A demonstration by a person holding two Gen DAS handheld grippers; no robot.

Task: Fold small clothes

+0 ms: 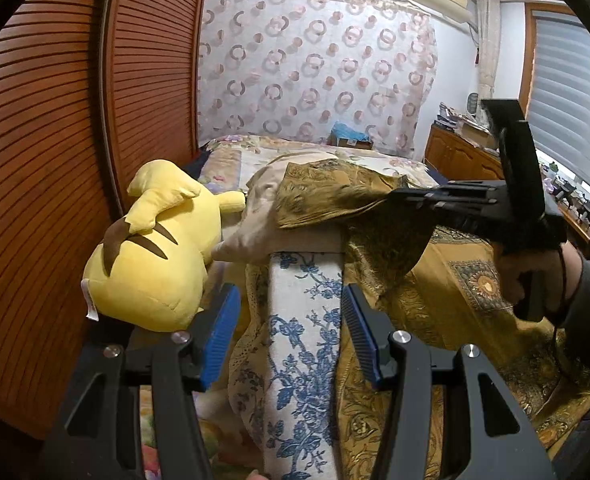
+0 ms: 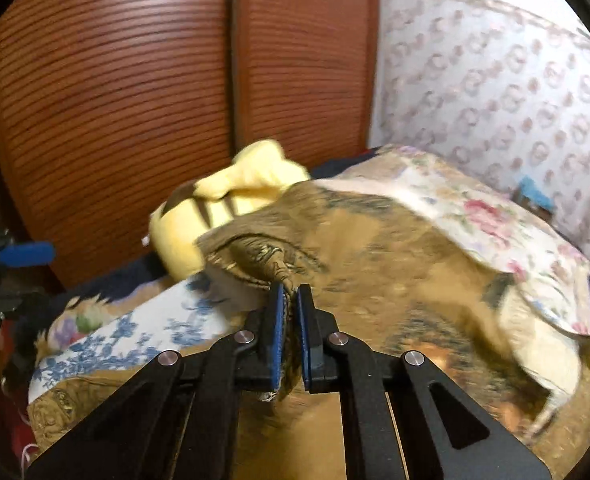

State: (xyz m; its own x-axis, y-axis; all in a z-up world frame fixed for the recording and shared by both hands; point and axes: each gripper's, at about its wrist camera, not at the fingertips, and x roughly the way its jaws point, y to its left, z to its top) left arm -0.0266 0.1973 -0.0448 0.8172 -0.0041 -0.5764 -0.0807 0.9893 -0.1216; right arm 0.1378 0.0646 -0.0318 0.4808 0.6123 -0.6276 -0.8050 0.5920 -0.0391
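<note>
A gold patterned cloth (image 1: pixel 455 280) is spread over the bed, and one corner of it is lifted. My right gripper (image 2: pixel 291 290) is shut on a bunched edge of this gold cloth (image 2: pixel 375 260). The left wrist view shows the right gripper (image 1: pixel 395 196) holding that corner up, with a hand (image 1: pixel 535 276) on its handle. A white cloth with blue flowers (image 1: pixel 307 320) lies in a long strip. My left gripper (image 1: pixel 289 296) stands open astride the strip, with a blue pad on each side. The same strip (image 2: pixel 135 332) shows at the lower left of the right wrist view.
A yellow plush toy (image 1: pixel 155 248) lies on the bed just left of the cloths, against the slatted wooden wardrobe doors (image 1: pixel 55 160). A flowered quilt (image 1: pixel 255 160) covers the far part of the bed. A wooden cabinet (image 1: pixel 463 156) stands at the right wall.
</note>
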